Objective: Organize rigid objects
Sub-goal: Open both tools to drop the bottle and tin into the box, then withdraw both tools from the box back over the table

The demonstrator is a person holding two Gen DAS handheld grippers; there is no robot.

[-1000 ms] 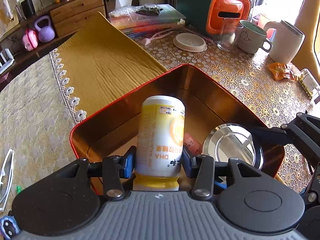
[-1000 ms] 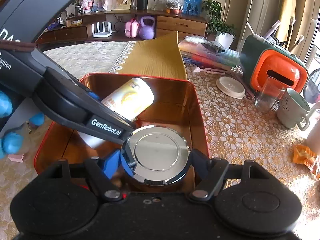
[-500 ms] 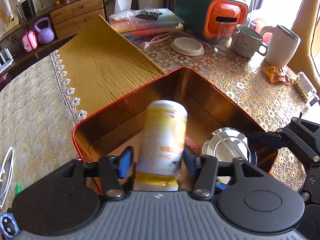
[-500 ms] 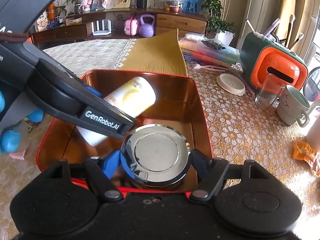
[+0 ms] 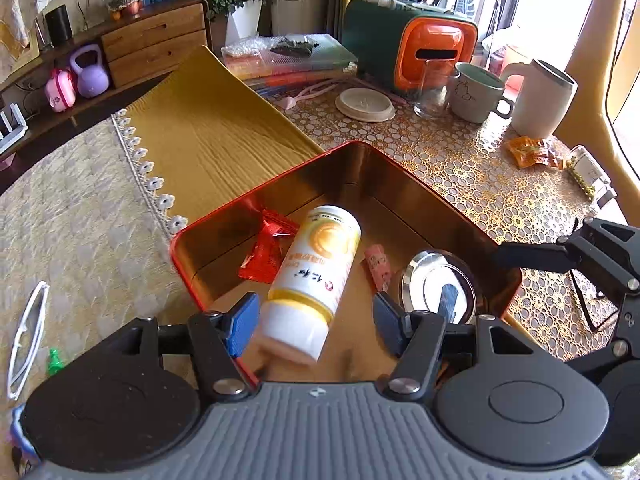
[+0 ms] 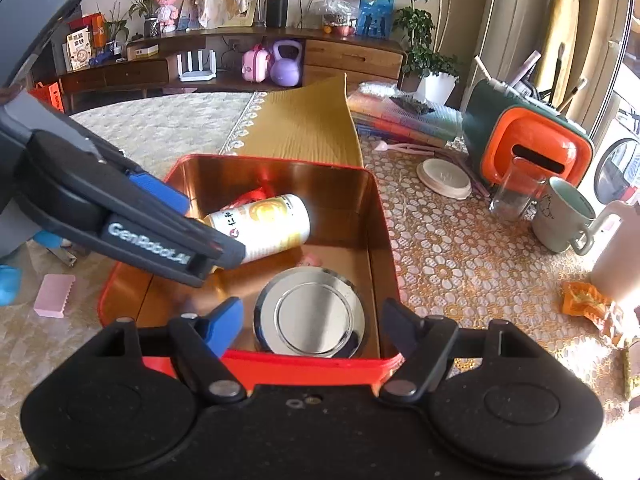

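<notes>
A white and yellow bottle (image 5: 316, 264) lies tilted on its side inside the red tin box (image 5: 256, 194), its base blurred. My left gripper (image 5: 314, 322) hangs open just above it, and neither pad touches the bottle. A round silver tin (image 6: 310, 316) rests in the box's near right corner (image 6: 304, 368). My right gripper (image 6: 312, 324) stands open on either side of it, with a gap at each pad. In the right wrist view the left gripper (image 6: 196, 226) reaches in from the left over the bottle (image 6: 272, 224).
A red wrapper (image 5: 266, 252) and a small pink roll (image 5: 378, 266) also lie in the box. Behind it stand a glass (image 5: 434, 88), a mug (image 5: 476, 92), a white jug (image 5: 540, 96), a round lid (image 5: 364, 104) and an orange holder (image 5: 428, 52). White-rimmed glasses (image 5: 28, 336) lie at the left.
The left jaws opened and the upright bottle dropped out, tipping onto its side in the box. Both grippers drew back and up; the right pads came off the silver tin.
</notes>
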